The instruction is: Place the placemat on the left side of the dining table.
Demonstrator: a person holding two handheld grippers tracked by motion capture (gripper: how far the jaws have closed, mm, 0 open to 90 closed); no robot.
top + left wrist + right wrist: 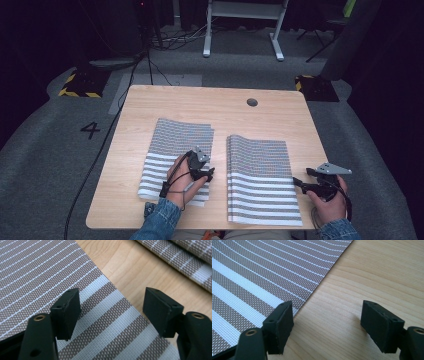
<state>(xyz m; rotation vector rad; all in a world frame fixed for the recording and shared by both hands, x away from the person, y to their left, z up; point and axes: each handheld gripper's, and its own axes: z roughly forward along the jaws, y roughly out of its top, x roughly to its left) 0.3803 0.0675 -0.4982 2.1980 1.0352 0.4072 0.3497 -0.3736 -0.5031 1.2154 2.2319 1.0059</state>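
Note:
Two folded stacks of woven brown-and-white striped mats lie side by side on the wooden table (200,100). My left gripper (209,173) hovers over the near right edge of the left stack (165,150), jaws open, nothing between them. In the left gripper view that gripper (111,312) straddles the left stack's (37,277) edge, with the right stack (190,257) beyond. My right gripper (298,184) rests at the right edge of the right stack (260,170), open. The right gripper view has this gripper (327,326) over bare wood beside the right stack's (262,272) edge.
A round cable hole (252,102) sits in the table's far side. Beyond the table are a white desk frame (245,25), cables on the grey floor, and yellow-black marked bases (80,82). A black cable (100,150) runs along the table's left.

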